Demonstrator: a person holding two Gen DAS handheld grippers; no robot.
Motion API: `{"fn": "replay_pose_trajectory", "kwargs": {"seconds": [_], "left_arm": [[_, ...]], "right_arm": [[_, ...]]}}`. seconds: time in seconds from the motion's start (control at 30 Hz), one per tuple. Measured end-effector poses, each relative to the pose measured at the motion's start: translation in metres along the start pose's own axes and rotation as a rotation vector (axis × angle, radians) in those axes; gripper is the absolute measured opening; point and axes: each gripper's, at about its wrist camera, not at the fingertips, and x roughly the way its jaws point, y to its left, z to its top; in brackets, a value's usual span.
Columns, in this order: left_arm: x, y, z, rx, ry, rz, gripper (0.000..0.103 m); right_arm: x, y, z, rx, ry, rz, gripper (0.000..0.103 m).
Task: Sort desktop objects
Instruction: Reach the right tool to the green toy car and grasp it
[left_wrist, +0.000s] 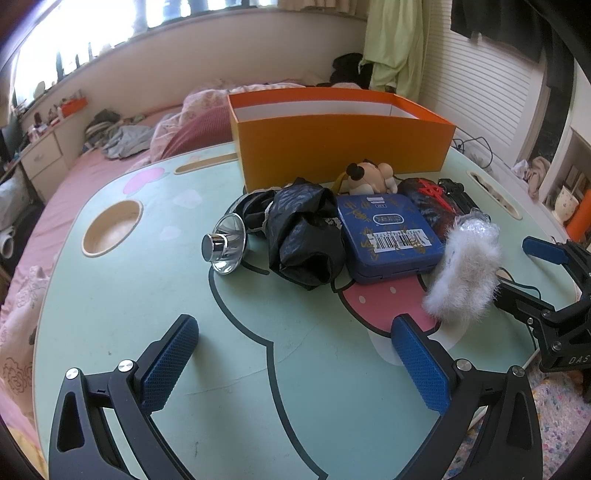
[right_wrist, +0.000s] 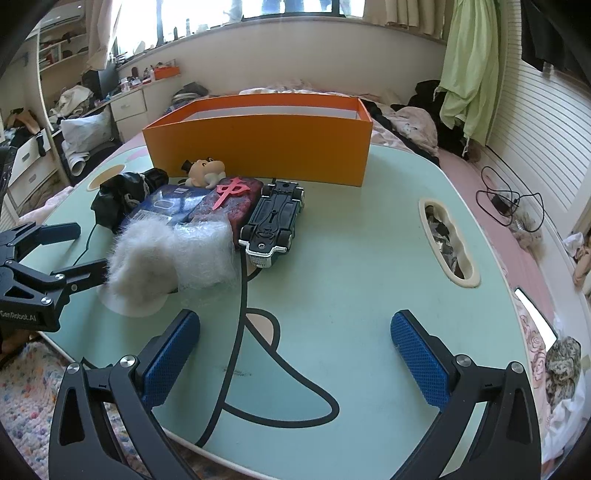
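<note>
Both grippers, the left gripper (left_wrist: 295, 362) and the right gripper (right_wrist: 295, 358), are wide open and hold nothing. The white fluffy thing (right_wrist: 147, 254) lies just past the right one's left finger. The orange box (right_wrist: 258, 140) stands far back.

Bedroom interior: a wide window (right_wrist: 258, 9) admits bright daylight above a cream ledge. A bed with pink bedding (left_wrist: 110, 162) lies behind the table, beside white drawers (right_wrist: 129, 105). Green curtain (right_wrist: 469, 66) hangs by a louvred white wall (right_wrist: 546, 122).
</note>
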Motion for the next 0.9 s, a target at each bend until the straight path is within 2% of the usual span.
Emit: {"fn": "replay_pose_trajectory", "kwargs": {"seconds": [0.4,0.57,0.6,0.67,0.77,0.83,0.9], "left_arm": [[0.0,-0.001,0.0,-0.001,-0.001,0.0,0.103],[-0.001,-0.001,0.001,-0.001,-0.001,0.0,0.103],[-0.001,-0.001,0.0,-0.001,-0.001,0.0,0.103],[-0.001,-0.001,0.0,-0.001,-0.001,0.0,0.103],[-0.001,-0.001,0.0,-0.001,-0.001,0.0,0.103],[-0.001,-0.001,0.0,-0.001,-0.001,0.001,0.103],[-0.001,-0.001,0.0,-0.001,-0.001,0.001,0.103]], "right_arm": [[-0.007,-0.011,0.002,0.084,-0.034,-0.052,0.102],[-0.021,-0.018,0.02,0.149,-0.11,0.028,0.1],[-0.02,-0.021,0.027,0.175,-0.113,0.036,0.099],[-0.013,-0.026,0.043,0.23,-0.091,0.031,0.085],[0.006,-0.03,0.061,0.258,-0.04,0.037,0.073],[0.018,-0.026,0.065,0.251,-0.002,0.047,0.072],[0.028,-0.021,0.064,0.238,0.048,0.035,0.067]]}}
